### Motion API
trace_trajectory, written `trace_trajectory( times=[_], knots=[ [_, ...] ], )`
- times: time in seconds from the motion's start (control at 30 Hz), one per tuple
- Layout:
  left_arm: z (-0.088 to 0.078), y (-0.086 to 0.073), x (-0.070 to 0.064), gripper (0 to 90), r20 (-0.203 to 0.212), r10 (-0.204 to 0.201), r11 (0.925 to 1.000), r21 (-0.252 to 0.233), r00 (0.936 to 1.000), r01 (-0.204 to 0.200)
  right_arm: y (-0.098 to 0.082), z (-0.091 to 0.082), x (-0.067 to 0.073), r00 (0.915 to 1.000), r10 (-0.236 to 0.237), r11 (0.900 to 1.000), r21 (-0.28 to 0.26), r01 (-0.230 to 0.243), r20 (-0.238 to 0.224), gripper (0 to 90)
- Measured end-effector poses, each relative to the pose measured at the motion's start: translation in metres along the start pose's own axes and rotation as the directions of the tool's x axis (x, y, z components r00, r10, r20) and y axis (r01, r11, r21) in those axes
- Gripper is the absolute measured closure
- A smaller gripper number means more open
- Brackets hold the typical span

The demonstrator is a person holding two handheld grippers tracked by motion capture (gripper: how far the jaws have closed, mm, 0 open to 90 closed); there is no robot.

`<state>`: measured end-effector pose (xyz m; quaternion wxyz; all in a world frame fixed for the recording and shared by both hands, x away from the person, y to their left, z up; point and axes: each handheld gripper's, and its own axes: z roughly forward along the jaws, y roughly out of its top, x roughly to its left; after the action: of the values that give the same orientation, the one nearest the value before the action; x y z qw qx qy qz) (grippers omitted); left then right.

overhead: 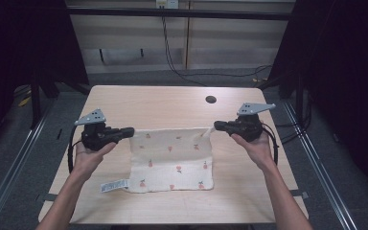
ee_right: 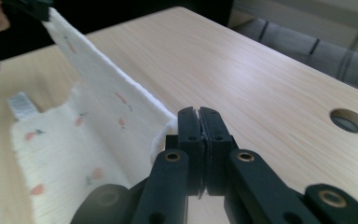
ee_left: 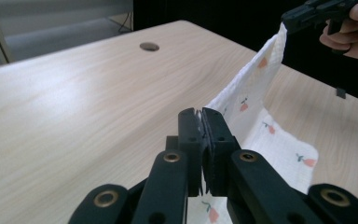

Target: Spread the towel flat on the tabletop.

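Left gripper [overhead: 130, 130] clamped on far-left corner of white fruit-print cloth [overhead: 172, 160]. Right gripper [overhead: 216, 125] clamped on far-right corner. Far edge lifted taut between them; near part lies mid-table [overhead: 172, 103], label tag [overhead: 114, 186] at near-left corner.

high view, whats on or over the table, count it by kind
Black two-jaw grippers: 2, the left gripper and the right gripper, each shut on a far corner of the cloth
White cloths printed with small red fruit: 1, with a white care label at its near left corner
Round dark holes in the light wooden table: 1
Total: 4
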<state>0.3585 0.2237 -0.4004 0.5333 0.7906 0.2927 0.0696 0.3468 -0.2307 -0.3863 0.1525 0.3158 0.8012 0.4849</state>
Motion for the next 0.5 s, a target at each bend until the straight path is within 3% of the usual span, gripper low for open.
trace_trajectory(
  times=[0.1, 0.13, 0.3, 0.4, 0.5],
  knots=[
    [0.007, -0.005, 0.006, 87.4, 0.012, -0.023, 0.9996, 0.014, 0.9997, 0.022, -0.005, 0.01, -0.004, 0.9998, 0.014, 1.0, 0.026, -0.014, 0.011, 88.0],
    [0.016, -0.01, 0.011, 87.3, 0.006, -0.049, 0.9986, 0.02, 0.9988, 0.049, -0.009, 0.013, -0.006, 0.9996, 0.025, 0.999, 0.028, -0.026, 0.013, 88.0],
    [0.034, -0.017, 0.021, 86.5, -0.015, -0.074, 0.9954, 0.06, 0.9972, 0.075, -0.02, 0.024, -0.013, 0.9986, 0.052, 0.998, 0.041, -0.052, 0.006, 87.5],
    [0.044, -0.019, 0.026, 84.5, -0.008, -0.093, 0.9921, 0.084, 0.9956, 0.094, -0.024, 0.031, -0.016, 0.9982, 0.045, 0.996, 0.08, -0.048, 0.041, 86.5],
    [0.052, -0.02, 0.027, 80.5, -0.025, -0.102, 0.9896, 0.099, 0.9944, 0.104, -0.027, 0.037, -0.022, 0.9977, 0.053, 0.994, 0.089, -0.056, 0.043, 84.8]
  ],
)
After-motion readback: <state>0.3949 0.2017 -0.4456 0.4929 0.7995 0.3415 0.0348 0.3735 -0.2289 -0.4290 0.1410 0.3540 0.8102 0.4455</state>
